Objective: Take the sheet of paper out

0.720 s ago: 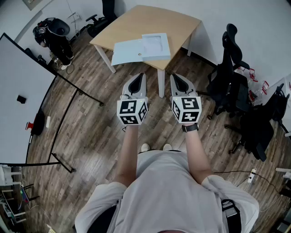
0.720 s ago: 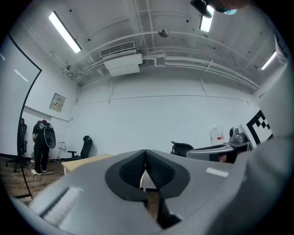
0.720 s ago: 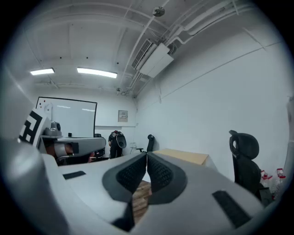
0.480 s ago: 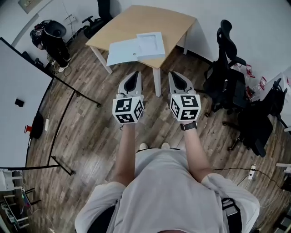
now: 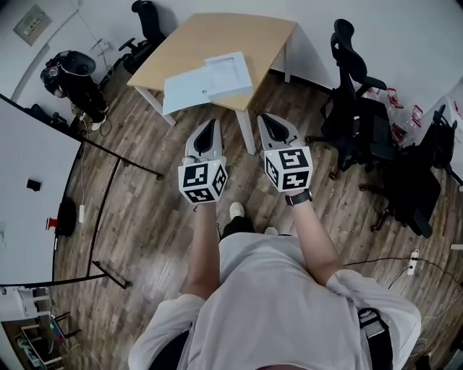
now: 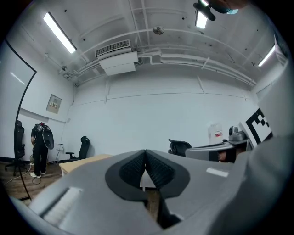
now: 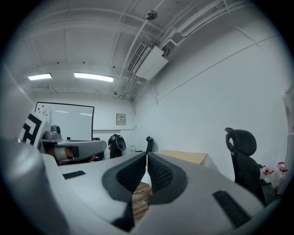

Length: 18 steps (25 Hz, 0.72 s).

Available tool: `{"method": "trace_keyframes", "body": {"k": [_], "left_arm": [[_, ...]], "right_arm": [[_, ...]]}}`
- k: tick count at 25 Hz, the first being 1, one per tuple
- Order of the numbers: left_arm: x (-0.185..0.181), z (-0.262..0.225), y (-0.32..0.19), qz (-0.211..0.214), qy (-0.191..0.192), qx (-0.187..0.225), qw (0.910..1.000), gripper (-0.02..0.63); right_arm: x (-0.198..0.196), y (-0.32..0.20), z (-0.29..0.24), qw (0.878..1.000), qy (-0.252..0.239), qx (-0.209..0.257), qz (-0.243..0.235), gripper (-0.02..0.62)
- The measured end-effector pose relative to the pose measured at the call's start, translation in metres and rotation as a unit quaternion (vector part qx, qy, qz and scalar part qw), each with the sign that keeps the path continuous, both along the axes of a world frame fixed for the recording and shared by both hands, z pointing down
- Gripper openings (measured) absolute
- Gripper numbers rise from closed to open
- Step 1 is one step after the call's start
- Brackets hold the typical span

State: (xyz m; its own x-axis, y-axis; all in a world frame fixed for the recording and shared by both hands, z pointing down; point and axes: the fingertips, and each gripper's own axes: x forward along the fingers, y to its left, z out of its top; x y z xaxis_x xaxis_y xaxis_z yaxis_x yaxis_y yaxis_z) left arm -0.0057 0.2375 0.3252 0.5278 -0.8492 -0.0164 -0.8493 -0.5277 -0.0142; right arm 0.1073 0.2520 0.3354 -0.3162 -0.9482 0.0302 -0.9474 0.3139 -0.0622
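On the light wooden table (image 5: 217, 36), at its near edge, lie a pale blue flat sheet or folder (image 5: 187, 89) and a white shallow box (image 5: 228, 74) that partly overlaps it. My left gripper (image 5: 210, 123) and right gripper (image 5: 265, 117) hang side by side over the floor, short of the table's near corner, both held level. The left gripper (image 6: 145, 153) has its ribbed pads pressed together with nothing between them. The right gripper (image 7: 147, 156) is likewise shut and empty. In the gripper views the table (image 6: 85, 161) shows only as a thin edge, and the paper is hidden.
Black office chairs (image 5: 354, 108) stand right of the table, and another chair (image 5: 145, 18) behind it. A large whiteboard on a wheeled stand (image 5: 29, 144) fills the left. A dark bag on a stand (image 5: 69, 72) is at far left. Wood-plank floor lies below.
The person has put one foot forward and the view has swung a little. Both grippers stay shut and side by side, still short of the table.
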Motion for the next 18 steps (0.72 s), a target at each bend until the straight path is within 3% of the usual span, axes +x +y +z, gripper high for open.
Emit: {"method": "trace_keyframes", "body": {"k": [7,18], "left_arm": [[-0.013,0.023,-0.051,-0.006,0.003,-0.016,0.9998,0.011],[-0.026,0.036,-0.227,-0.001,0.015,-0.046,0.9988,0.011]], "right_arm": [[-0.023,-0.049,0.017,1.0,0.007,-0.009,-0.022,0.015],[-0.041,-0.212,0.031,0.999,0.034,-0.039,-0.015,0.015]]}}
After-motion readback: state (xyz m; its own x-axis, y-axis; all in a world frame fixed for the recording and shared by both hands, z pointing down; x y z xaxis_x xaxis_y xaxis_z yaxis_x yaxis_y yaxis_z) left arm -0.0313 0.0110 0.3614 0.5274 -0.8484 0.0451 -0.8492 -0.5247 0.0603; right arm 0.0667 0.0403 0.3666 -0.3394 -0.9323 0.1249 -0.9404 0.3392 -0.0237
